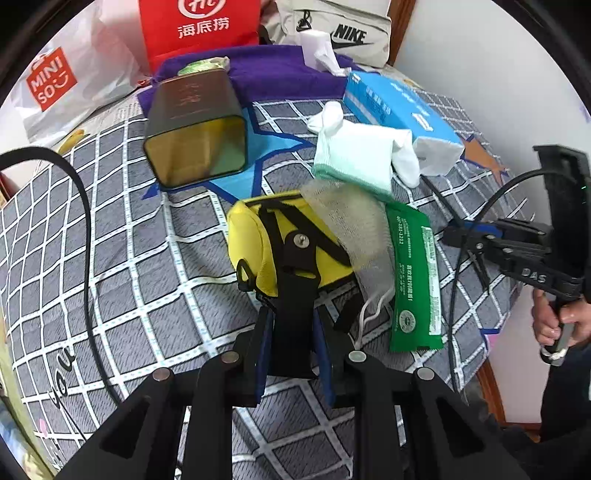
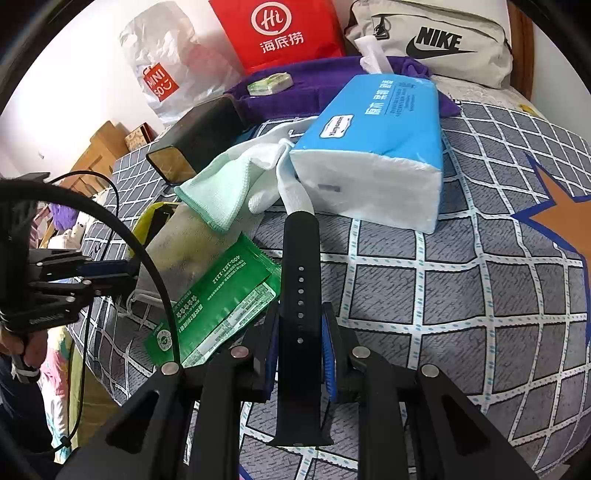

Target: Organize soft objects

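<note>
My left gripper (image 1: 293, 325) is shut on a black strap half with a metal stud (image 1: 295, 291), held just above a yellow pouch (image 1: 266, 240) on the bed. My right gripper (image 2: 299, 328) is shut on a black perforated watch strap (image 2: 300, 295) that points toward the blue tissue pack (image 2: 380, 147). A mint cloth (image 1: 351, 158) with white gloves (image 1: 402, 158), a mesh bag (image 1: 351, 221) and a green wipes packet (image 1: 415, 273) lie to the right of the pouch. The right gripper (image 1: 454, 236) also shows at the right of the left wrist view.
An open dark tin (image 1: 195, 133) lies on its side on the grey checked bedspread (image 1: 147, 258). A purple towel (image 1: 288, 74), a red bag (image 1: 199, 29), a Miniso bag (image 1: 55, 81) and a Nike bag (image 1: 343, 33) line the back. A black cable (image 1: 86, 240) crosses the left.
</note>
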A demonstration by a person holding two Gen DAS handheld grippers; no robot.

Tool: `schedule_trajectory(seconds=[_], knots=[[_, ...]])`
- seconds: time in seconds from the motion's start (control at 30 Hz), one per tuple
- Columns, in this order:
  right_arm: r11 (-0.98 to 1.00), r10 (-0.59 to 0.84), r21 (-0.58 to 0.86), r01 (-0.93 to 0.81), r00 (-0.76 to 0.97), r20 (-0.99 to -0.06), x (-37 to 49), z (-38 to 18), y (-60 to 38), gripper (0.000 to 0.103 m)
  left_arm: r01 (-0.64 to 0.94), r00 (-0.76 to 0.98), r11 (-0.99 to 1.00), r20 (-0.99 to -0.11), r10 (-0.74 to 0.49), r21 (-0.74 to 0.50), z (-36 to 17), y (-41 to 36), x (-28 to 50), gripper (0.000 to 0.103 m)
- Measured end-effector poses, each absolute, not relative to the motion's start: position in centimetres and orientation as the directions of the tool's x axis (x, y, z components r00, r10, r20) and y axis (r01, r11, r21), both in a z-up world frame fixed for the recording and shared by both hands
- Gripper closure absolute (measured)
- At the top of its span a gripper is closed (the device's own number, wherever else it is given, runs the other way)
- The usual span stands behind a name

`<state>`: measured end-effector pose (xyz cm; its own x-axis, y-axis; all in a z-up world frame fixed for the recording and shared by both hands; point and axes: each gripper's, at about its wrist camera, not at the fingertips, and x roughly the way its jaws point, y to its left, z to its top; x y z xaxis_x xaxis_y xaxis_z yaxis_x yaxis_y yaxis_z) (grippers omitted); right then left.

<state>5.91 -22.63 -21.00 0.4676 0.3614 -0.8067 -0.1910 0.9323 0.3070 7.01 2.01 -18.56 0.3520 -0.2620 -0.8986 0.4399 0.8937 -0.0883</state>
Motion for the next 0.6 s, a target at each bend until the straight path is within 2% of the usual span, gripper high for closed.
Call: schedule_trajectory(seconds=[0.13,0.33,0.6], knots=[[0.931,0.365,0.309,-0.195,0.467,-0.806,6.0,-21.0,-22.4,0.082,0.417,0.326,0.895,-0.892,-0.312,-0.16,-18.5,3.5,6.9,0.081],[0.93,0.366,0.308,-0.198,0.465,-0.806,6.1,-21.0,-22.2,0.082,0.413,0.336,0.898,-0.89,-0.307,-0.153,-18.5,4.2,6.5,0.081],[0.93,0.366,0.305,-0.205,0.462,-0.808,6.2,-21.0,-22.2,0.082,0.449,0.33,0.89,-0.911,-0.246,-0.078,-19.0,1.5,7.3,0.079]])
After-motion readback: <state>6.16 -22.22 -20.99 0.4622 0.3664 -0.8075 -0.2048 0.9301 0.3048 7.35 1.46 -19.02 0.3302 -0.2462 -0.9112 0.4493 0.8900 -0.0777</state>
